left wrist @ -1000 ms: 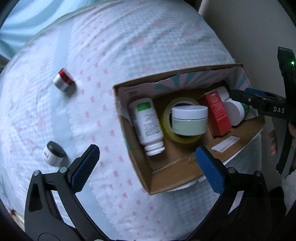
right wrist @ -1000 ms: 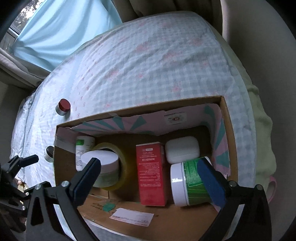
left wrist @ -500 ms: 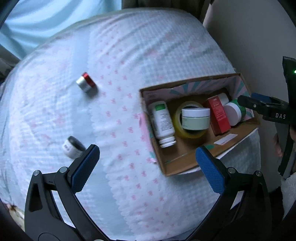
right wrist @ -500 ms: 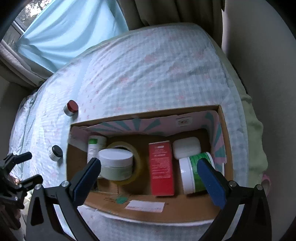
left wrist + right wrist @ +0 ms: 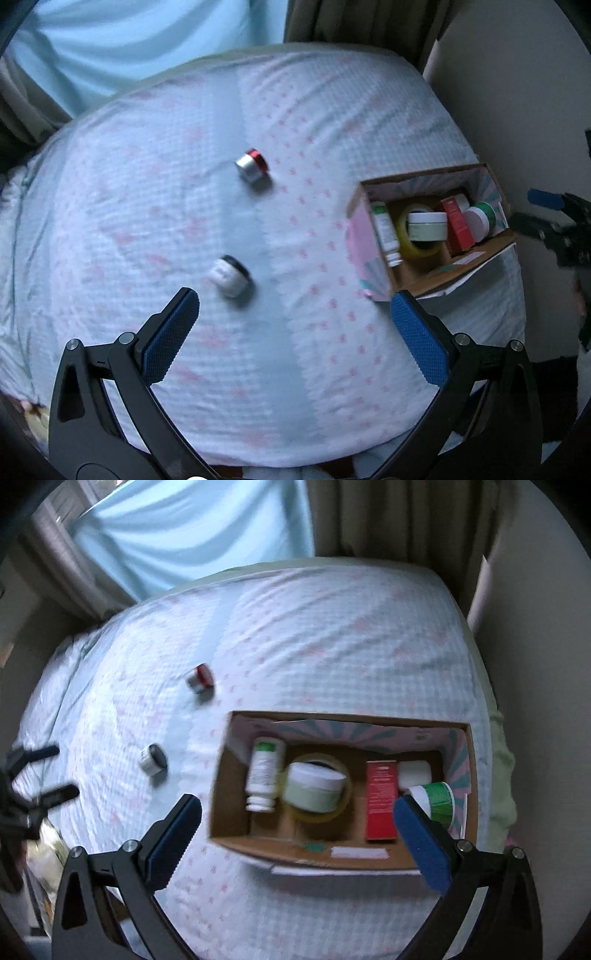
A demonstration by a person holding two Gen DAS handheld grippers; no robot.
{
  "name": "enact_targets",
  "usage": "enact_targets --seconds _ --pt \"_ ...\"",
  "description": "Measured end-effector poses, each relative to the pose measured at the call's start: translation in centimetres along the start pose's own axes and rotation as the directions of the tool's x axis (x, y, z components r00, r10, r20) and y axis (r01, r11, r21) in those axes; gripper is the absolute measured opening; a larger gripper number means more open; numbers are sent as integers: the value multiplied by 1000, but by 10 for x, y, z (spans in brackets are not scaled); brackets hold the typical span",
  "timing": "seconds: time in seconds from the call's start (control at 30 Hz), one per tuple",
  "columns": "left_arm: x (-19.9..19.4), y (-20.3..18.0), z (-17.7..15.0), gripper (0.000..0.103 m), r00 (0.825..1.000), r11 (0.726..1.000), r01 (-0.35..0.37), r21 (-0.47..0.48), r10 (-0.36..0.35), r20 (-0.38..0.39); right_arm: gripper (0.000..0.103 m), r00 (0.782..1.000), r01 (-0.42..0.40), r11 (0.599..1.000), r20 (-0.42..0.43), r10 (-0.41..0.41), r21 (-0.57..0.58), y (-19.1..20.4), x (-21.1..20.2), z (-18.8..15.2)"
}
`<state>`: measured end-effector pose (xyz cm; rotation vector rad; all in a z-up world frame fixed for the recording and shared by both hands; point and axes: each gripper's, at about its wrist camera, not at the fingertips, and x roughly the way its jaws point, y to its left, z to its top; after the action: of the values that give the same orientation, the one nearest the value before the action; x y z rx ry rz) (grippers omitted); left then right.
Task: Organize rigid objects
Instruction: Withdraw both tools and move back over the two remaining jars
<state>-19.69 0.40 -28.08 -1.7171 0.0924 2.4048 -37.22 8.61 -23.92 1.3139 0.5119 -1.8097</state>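
Observation:
A cardboard box [image 5: 236, 834] stands on the bed and holds a white bottle [image 5: 264, 773], a pale green jar [image 5: 314, 786] on a yellow tape roll, a red carton [image 5: 380, 799], a white case and a green-labelled jar [image 5: 434, 797]. The box also shows in the left wrist view [image 5: 371, 266]. Two small jars lie on the sheet: a silver one with a red cap [image 5: 252, 170] and a white one with a black cap [image 5: 229, 276]. My left gripper [image 5: 293, 308] is open and empty, just short of the black-capped jar. My right gripper [image 5: 297, 814] is open and empty above the box.
The bed [image 5: 129, 221] has a light blue and white sheet with pink marks. A blue curtain [image 5: 192, 528] and a wall lie beyond it. The box sits near the bed's right edge, by the wall.
Both grippers have pulled back and up from the box. The left view has swung left, so the two loose jars now lie ahead of it. Both jaws stay open.

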Motion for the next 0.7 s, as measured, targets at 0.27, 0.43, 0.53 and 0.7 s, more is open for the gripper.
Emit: enact_targets --seconds 0.27,0.43,0.53,0.7 --pt "-34 77 1 103 997 997 32 74 -37 69 103 996 79 996 26 -80 44 99 -25 -11" --pt "-49 126 9 103 993 986 77 146 -89 78 103 997 63 984 25 -68 169 154 -18 -14" --pt "-52 155 17 103 991 979 102 175 -116 68 103 998 51 966 13 -56 254 184 -7 -14" --pt "-46 197 32 103 986 967 156 203 -165 30 103 998 47 942 -42 -35 333 235 16 -14"
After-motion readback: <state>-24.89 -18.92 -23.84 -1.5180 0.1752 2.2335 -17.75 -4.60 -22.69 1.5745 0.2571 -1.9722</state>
